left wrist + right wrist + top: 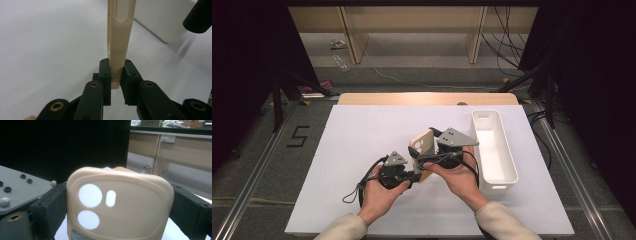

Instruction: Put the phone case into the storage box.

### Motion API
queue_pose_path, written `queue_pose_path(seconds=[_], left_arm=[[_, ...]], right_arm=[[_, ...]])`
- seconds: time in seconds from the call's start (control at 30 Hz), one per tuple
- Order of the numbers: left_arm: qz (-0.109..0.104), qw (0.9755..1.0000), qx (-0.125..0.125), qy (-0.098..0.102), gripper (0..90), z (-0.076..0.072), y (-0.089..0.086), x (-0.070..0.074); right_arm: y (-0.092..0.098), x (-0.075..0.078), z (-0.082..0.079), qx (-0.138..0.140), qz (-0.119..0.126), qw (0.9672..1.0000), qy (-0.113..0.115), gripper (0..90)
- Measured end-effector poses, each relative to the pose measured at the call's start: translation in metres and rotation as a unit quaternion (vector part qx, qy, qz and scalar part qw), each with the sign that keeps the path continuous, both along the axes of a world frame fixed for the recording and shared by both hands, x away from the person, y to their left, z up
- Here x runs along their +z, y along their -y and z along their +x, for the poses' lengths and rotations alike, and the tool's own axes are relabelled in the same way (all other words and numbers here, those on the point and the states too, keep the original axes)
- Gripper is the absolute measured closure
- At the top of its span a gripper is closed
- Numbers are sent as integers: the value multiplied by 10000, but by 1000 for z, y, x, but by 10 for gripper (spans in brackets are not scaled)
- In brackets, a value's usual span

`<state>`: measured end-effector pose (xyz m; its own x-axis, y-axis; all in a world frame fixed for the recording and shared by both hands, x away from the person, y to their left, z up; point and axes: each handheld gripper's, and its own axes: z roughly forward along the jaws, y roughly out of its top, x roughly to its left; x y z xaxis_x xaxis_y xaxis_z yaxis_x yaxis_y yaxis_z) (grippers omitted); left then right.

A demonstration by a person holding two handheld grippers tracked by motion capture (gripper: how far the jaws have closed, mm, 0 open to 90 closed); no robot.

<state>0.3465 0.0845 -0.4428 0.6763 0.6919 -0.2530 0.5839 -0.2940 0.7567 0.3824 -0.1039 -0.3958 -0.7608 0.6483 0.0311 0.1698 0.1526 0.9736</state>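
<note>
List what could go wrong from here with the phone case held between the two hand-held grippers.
1. The left hand-held gripper pinches only the thin bottom edge of the beige phone case, so the case could twist or slip out.
2. The right hand-held gripper spans the case's full width; squeezing or pulling harder might bow the soft case.
3. Held above the table, beside the white bin, a dropped case could miss the bin.
</note>
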Motion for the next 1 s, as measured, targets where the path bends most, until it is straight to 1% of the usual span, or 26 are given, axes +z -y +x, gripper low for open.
queue_pose_path(seconds=[0.33, 0.4, 0.5, 0.53, 0.57, 0.6, 0.63, 0.67, 0.7, 0.77, 0.83, 0.9, 1.0], left_arm=[[35, 9999, -69, 125, 778, -1, 0, 1], [75, 9998, -117, 166, 755, -1, -1, 1], [-13, 9996, -191, 186, 640, -1, -2, 0], [-25, 9994, -241, 228, 603, -1, -2, 0], [3, 9991, -289, 309, 562, -1, -2, 0], [51, 9986, -317, 421, 508, -1, -3, 0], [93, 9981, -343, 506, 441, -1, -3, 0], [130, 9977, -353, 569, 394, -1, -4, 1], [157, 9974, -343, 616, 349, -1, -5, 2], [149, 9972, -357, 637, 257, -1, -9, 3], [113, 9974, -388, 605, 202, -1, -13, 5], [95, 9969, -493, 606, 162, -2, -17, 6], [93, 9959, -592, 681, 144, -4, -21, 8]], right_arm=[[1, 3, -1, -20, 33, 10000, -5, 113], [2, 4, -1, -37, 47, 10000, 30, 114], [4, 5, 0, -75, 78, 9999, 64, 114], [4, 6, 0, -85, 85, 9999, 76, 114], [5, 6, 0, -84, 102, 9999, 77, 114], [6, 7, 0, -94, 111, 9999, 79, 114], [6, 7, 0, -98, 112, 9999, 88, 114], [7, 8, 0, -104, 119, 9998, 95, 114], [7, 8, 0, -110, 124, 9998, 97, 114], [8, 8, 0, -121, 128, 9998, 85, 114], [9, 8, 1, -137, 135, 9998, 94, 114], [9, 9, 1, -142, 143, 9998, 90, 114], [11, 10, 1, -172, 166, 9997, 111, 114]])
